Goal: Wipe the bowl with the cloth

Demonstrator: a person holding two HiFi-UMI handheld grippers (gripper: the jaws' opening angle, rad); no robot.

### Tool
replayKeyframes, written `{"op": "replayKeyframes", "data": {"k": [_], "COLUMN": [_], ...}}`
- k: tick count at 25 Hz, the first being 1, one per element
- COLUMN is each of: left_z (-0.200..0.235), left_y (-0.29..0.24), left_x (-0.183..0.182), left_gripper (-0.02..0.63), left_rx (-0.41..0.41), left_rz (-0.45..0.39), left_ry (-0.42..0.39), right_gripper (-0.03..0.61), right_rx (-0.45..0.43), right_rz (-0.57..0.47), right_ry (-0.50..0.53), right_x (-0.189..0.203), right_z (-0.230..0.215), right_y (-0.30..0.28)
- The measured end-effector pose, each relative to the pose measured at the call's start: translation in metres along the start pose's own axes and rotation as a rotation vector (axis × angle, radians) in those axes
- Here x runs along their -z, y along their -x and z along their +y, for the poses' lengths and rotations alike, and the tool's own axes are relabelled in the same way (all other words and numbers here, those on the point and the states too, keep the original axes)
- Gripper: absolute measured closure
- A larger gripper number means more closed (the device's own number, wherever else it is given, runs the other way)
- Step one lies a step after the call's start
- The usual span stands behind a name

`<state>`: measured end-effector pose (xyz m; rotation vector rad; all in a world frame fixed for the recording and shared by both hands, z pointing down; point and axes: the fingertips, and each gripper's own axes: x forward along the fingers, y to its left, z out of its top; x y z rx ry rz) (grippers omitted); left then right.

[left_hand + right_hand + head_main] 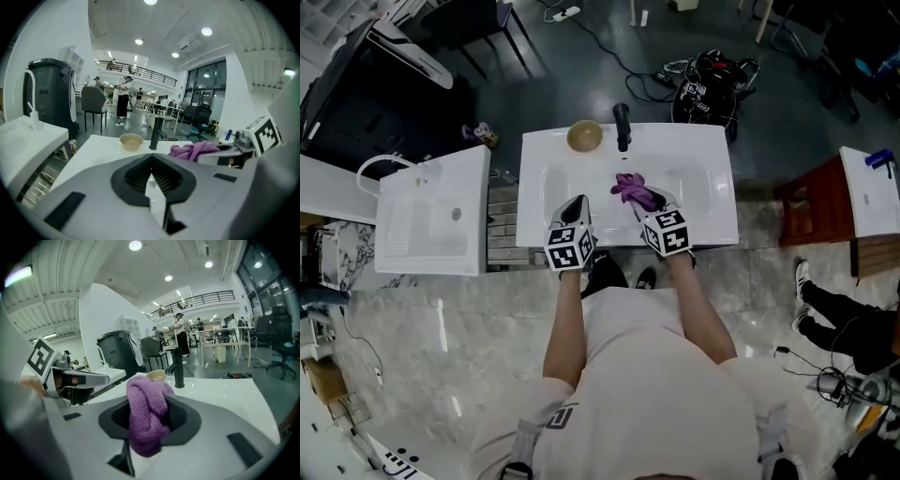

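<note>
Holding: the right gripper (149, 423) has its 2 jaws clamped on the purple cloth (146, 413), which bunches up between them and droops over their tips.
Left gripper (151, 165): its 2 jaws are pressed flat together, empty, and it points over the near-left part of the basin.
Cloth position: over the middle of the white sink (717, 217), in front of the faucet (622, 125) and apart from the bowl; whether it touches the basin I cannot tell.
Bowl (584, 136): 1 tan bowl, upright on the sink's back ledge, just left of the faucet, with neither gripper touching it.
Faucet detail: black, upright at the back centre of the sink.
Grippers together: side by side and near each other, marker cubes over the sink's near rim, tips aimed toward the faucet.
Person (647, 375): stands at the sink's near edge in a light top, both arms stretched forward.
Surroundings: a 2nd white sink unit (431, 225) stands to the left; cables (712, 80) lie on the dark floor beyond.
</note>
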<state>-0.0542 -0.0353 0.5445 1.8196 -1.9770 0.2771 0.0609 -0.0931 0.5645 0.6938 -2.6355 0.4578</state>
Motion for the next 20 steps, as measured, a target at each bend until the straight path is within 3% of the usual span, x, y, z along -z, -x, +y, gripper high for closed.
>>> {"op": "replayKeyframes", "data": {"k": [12,20], "left_z": [-0.0031,-0.0054], "left_y": [0.0025,0.0004], "left_x": [0.0005,0.0027], "left_gripper": [0.606,0.606], "left_rx": [0.004,0.007], "left_rz": [0.009,0.009], "left_ry": [-0.055,-0.045], "right_gripper": [0.456,0.456], "right_rx": [-0.013,-0.021], "right_rz": [-0.005,-0.003], "right_ry": [-0.002,0.009], "right_x": [0.0001,-0.0001], "right_z": [0.0030,0.0026], "right_y": [0.0019,0.0011]}}
